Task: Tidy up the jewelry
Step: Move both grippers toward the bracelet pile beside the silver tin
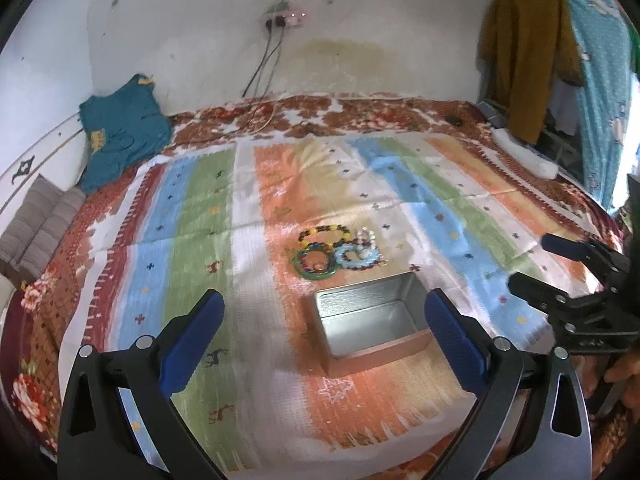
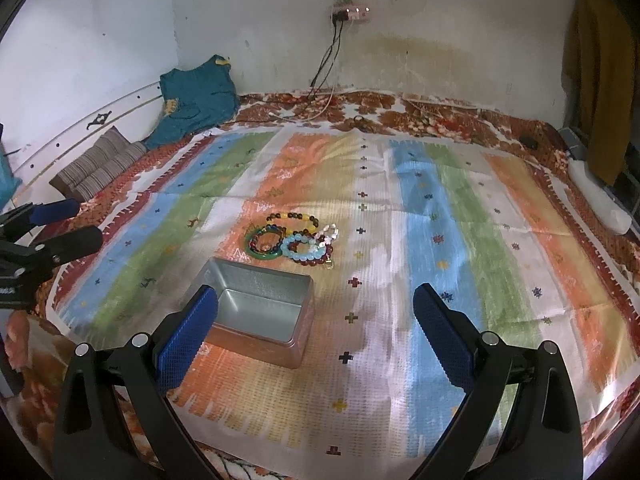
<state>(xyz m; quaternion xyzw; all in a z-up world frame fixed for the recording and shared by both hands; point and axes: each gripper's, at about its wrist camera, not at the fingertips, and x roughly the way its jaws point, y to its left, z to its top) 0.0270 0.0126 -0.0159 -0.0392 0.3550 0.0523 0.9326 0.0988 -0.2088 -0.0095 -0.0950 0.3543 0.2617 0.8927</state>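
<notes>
An open, empty metal tin stands on the striped cloth, also in the right wrist view. Just beyond it lies a cluster of bead bracelets: a yellow and dark one, a green bangle, a light blue one, a dark red one and a white one. My left gripper is open and empty, above the cloth, with the tin between its fingers in view. My right gripper is open and empty, to the right of the tin. Each gripper shows at the edge of the other's view.
The striped cloth covers a bed with a floral sheet. A teal garment and a striped cushion lie at the back left. Cables hang from a wall socket. Hanging clothes and a white pillow are at the right.
</notes>
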